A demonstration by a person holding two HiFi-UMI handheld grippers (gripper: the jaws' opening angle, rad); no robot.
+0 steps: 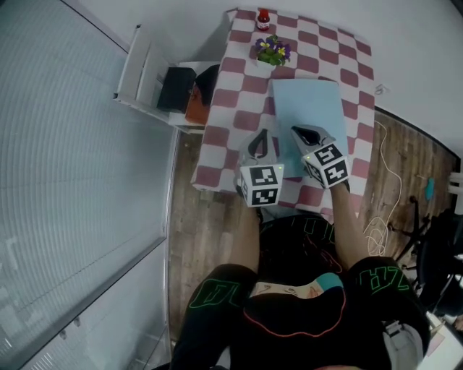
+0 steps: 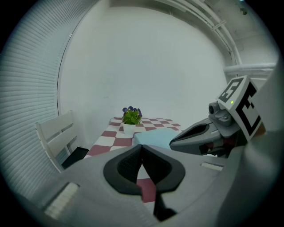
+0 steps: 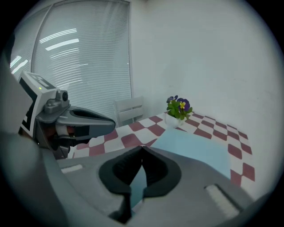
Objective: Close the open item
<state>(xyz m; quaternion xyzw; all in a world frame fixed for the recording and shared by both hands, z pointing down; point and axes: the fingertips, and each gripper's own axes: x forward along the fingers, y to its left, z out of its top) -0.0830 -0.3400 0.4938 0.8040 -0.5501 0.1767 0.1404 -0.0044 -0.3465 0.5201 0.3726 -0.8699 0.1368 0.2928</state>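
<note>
Hovering over the near end of a checked table [image 1: 239, 94], left gripper [image 1: 262, 136] and right gripper [image 1: 300, 134] side by side, jaws of each pressed together and holding nothing. Lying flat on the cloth under the right gripper's tip and stretching toward a flower pot [image 1: 272, 52], a pale blue folder [image 1: 307, 101] (no raised cover visible from here). Probably best to find the loose cover first, push it over with closed tips, then press gently flat.

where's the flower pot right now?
Head view: the flower pot stands near the checkered table's far end, left of centre, between the red bottle and the light blue flat item.
</note>
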